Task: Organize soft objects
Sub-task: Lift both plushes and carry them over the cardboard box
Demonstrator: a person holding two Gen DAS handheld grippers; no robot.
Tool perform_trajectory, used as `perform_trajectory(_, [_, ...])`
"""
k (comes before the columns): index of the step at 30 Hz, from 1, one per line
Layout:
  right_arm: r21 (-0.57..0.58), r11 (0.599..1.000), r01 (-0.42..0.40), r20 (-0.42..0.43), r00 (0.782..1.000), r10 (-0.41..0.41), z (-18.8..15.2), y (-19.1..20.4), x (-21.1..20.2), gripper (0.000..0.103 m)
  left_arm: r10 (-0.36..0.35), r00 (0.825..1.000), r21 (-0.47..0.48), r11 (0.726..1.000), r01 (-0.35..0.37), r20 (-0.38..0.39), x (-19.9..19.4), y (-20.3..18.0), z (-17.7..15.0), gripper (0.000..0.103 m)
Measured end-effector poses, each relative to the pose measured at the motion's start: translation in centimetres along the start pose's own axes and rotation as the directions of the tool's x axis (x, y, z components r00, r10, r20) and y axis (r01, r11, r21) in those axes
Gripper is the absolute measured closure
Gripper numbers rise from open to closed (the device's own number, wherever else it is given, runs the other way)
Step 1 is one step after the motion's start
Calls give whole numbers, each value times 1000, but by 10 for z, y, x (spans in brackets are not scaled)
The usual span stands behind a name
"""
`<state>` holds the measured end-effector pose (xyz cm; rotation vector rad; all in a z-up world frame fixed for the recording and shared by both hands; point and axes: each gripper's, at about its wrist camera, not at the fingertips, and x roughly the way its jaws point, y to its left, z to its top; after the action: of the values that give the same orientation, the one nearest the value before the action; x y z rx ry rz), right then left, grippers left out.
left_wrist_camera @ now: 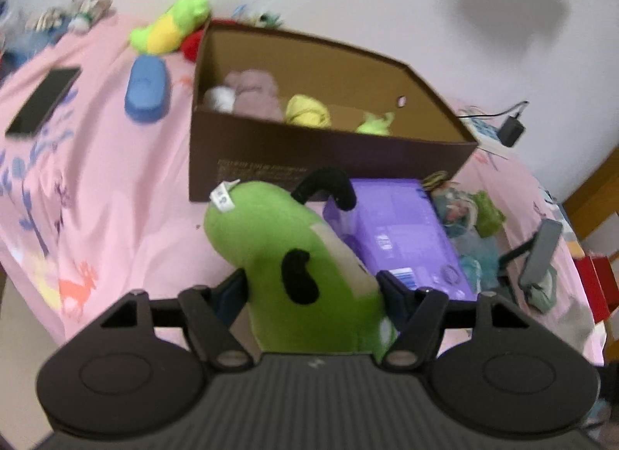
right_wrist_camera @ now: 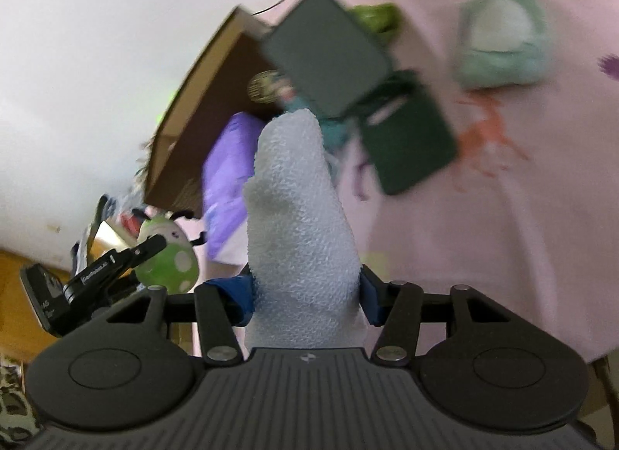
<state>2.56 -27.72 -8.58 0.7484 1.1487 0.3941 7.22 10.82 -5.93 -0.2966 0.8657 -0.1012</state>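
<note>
Between the fingers of the left gripper point(left_wrist_camera: 313, 287), a green plush bug point(left_wrist_camera: 294, 253) sits clamped, just short of the brown cardboard box point(left_wrist_camera: 325, 156) ahead. The right gripper point(right_wrist_camera: 305, 291) pinches a white sock point(right_wrist_camera: 298, 218). Only the left view shows the box's interior, soft toys inside.

The open brown cardboard box point(left_wrist_camera: 329, 164) stands squarely ahead of the left tool point(left_wrist_camera: 313, 287), its near wall a barrier. The flat purple carton point(left_wrist_camera: 402, 233) lies against that wall, blocking the ground to the right, with a heap of teal and green soft toys point(left_wrist_camera: 468, 214) beside it. Left of the box the pink bedsheet point(left_wrist_camera: 127, 195) lies bare as far as the blue oval case point(left_wrist_camera: 146, 88) and black phone point(left_wrist_camera: 44, 100). Inside, the box's right half shows bare floor.
</note>
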Motion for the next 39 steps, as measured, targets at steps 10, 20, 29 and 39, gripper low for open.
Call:
perform_trajectory(10, [-179,973,-144,-37,989,140,21,69,24,65,-51,995,140,989,38,89,-39,-15,21,33])
perform_trajectory(20, [-331,926,-182,65,974,215,82,136,29,65,-81,980,265,964,31,181,-47,-30,75,33])
perform_trajectory(29, [-462,884,-65,207,962,179,142,189,39,64,-84,967,320,947,4,240,-27,-43,133,32])
perform_trajectory(39, [-577,807,126,275,960,47,197,201,95,64,-51,972,295,955,-20,229,33,-47,178,32])
